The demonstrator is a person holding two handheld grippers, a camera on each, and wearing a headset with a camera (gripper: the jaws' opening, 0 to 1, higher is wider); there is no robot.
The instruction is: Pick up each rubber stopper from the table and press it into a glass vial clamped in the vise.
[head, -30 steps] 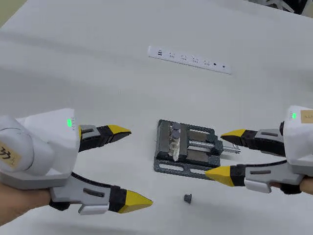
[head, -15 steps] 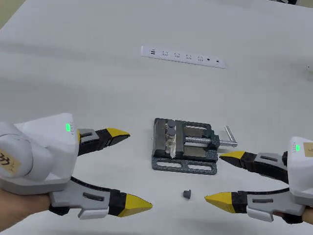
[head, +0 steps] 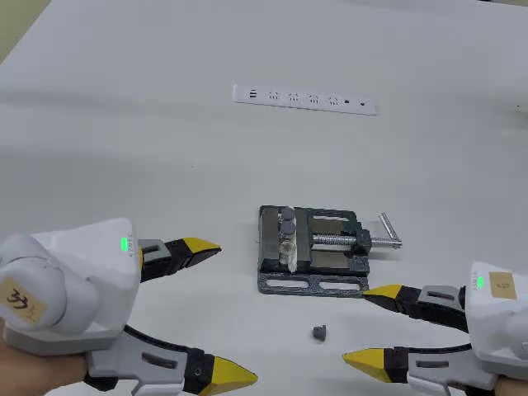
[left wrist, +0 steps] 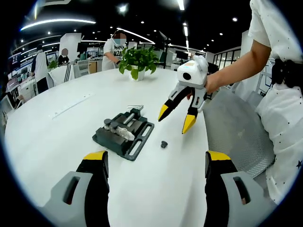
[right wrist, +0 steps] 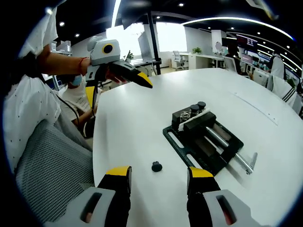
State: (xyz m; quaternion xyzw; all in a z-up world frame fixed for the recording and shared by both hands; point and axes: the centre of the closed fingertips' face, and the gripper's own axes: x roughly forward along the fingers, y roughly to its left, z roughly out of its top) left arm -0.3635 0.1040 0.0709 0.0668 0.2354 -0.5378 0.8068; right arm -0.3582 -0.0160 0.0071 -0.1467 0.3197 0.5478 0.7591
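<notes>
A dark vise (head: 312, 250) (left wrist: 124, 133) (right wrist: 202, 134) sits mid-table and clamps glass vials (head: 287, 241), some capped with dark stoppers. One loose rubber stopper (head: 319, 333) (left wrist: 164, 144) (right wrist: 156, 166) lies on the table just in front of the vise. My left gripper (head: 213, 312) is open at the lower left, well to the left of the stopper, with nothing between its yellow tips. My right gripper (head: 373, 325) is open at the lower right; the stopper lies a short way left of its tips. From the right gripper view the stopper lies ahead between the two jaws.
A white power strip (head: 304, 98) lies at the far side of the white table (head: 148, 148). The vise's screw handle (head: 388, 230) sticks out to the right. A potted plant (left wrist: 138, 60) stands at the table's far edge in the left gripper view. A mesh chair (right wrist: 47, 175) is close by.
My right gripper has dropped from beside the vise handle to the lower right, nearer the loose stopper. The left gripper has sunk a little. Both stay open.
</notes>
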